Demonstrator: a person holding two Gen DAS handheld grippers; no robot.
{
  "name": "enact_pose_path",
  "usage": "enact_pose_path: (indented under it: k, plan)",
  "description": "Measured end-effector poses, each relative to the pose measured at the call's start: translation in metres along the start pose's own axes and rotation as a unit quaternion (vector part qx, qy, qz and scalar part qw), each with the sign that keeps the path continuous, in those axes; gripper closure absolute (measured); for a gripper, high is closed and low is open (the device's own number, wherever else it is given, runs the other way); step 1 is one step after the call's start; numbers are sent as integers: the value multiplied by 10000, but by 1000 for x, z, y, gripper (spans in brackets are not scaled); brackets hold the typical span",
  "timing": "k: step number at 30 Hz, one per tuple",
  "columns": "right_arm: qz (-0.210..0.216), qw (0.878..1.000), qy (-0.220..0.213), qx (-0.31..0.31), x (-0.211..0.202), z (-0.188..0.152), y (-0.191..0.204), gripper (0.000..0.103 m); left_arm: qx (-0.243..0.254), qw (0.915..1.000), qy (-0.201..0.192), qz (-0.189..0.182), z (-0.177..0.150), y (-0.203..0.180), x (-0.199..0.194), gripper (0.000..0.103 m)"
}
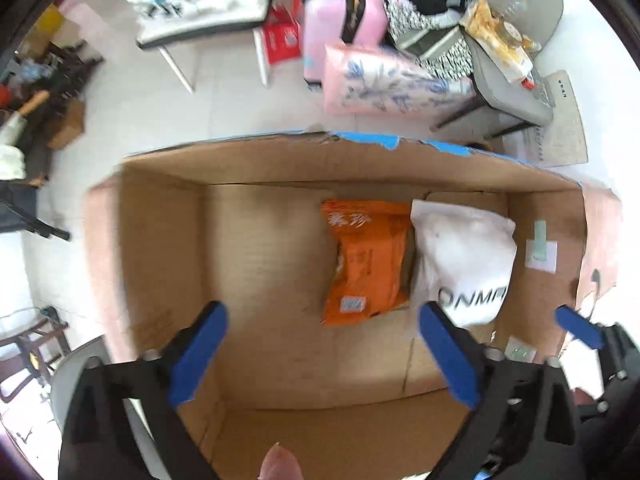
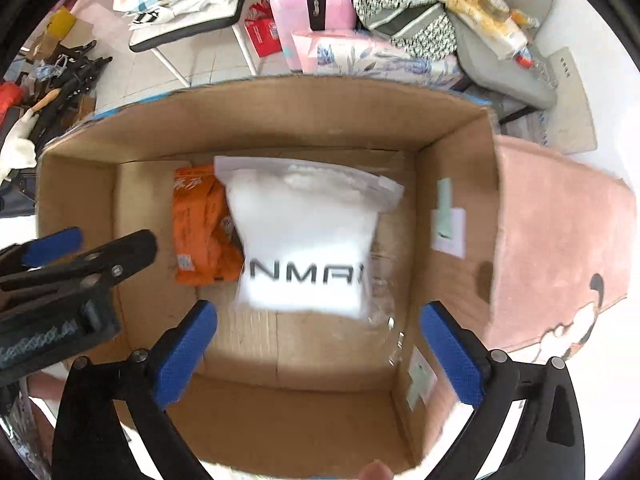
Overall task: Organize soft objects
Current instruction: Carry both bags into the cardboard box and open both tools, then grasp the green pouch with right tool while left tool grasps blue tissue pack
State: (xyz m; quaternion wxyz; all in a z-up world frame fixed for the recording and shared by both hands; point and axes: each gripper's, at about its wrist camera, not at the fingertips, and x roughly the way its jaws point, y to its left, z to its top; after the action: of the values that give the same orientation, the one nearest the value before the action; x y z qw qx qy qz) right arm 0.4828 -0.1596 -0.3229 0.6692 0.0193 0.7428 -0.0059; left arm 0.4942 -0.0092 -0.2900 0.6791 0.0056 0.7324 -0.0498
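Observation:
An open cardboard box (image 1: 160, 240) (image 2: 456, 184) sits on the floor below both grippers. Inside it lie an orange soft packet (image 1: 366, 260) (image 2: 202, 232) and, to its right, a white soft item in a clear bag (image 1: 464, 264) (image 2: 308, 240) with black lettering. My left gripper (image 1: 324, 356) is open and empty above the box's near middle. My right gripper (image 2: 318, 354) is open and empty above the white bag's near end. The right gripper's blue fingertip (image 1: 578, 326) shows at the right of the left wrist view. The left gripper's fingers (image 2: 52, 246) show at the left of the right wrist view.
A pink flowered pillow (image 1: 384, 84) (image 2: 360, 56) lies on the floor beyond the box. Behind it are a pink suitcase (image 1: 340, 12), a red box (image 1: 282, 36), a chair with folded cloth (image 1: 200, 4) and a grey chair with clutter (image 1: 512, 52). A pink mat (image 2: 560, 248) lies right of the box.

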Motion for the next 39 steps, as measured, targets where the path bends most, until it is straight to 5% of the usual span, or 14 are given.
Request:
enact_pose_path:
  k: [6, 17, 21, 27, 30, 33, 36, 39]
  plan:
    - [-139, 9987, -408, -283, -38, -40, 6, 0, 111, 9956, -815, 453, -60, 11, -45, 1]
    - [204, 9911, -1233, -464, -88, -164, 4, 0, -23, 9857, -1542, 676, -161, 0, -79, 1]
    - [152, 9935, -989, -550, -62, -207, -10, 0, -347, 9913, -1208, 396, -207, 9, -57, 1]
    - [142, 9993, -254, -248, 13, -251, -46, 0, -1146, 9932, -88, -189, -256, 34, 29, 1]
    - [78, 10000, 2, 23, 48, -259, -64, 0, -1637, 9833, 298, -732, -260, 37, 58, 3]
    - [118, 9997, 9, 235, 66, -263, -71, 1, -2281, 9641, 406, -1301, -253, 34, 79, 3]
    - [138, 9989, -140, 436, 77, -267, -74, 9, -2626, 9509, 442, -1576, -237, 25, 93, 3]
    - [63, 9982, -225, 551, 88, -269, -75, 26, -2854, 9470, 449, -1406, -218, 8, 110, 3]
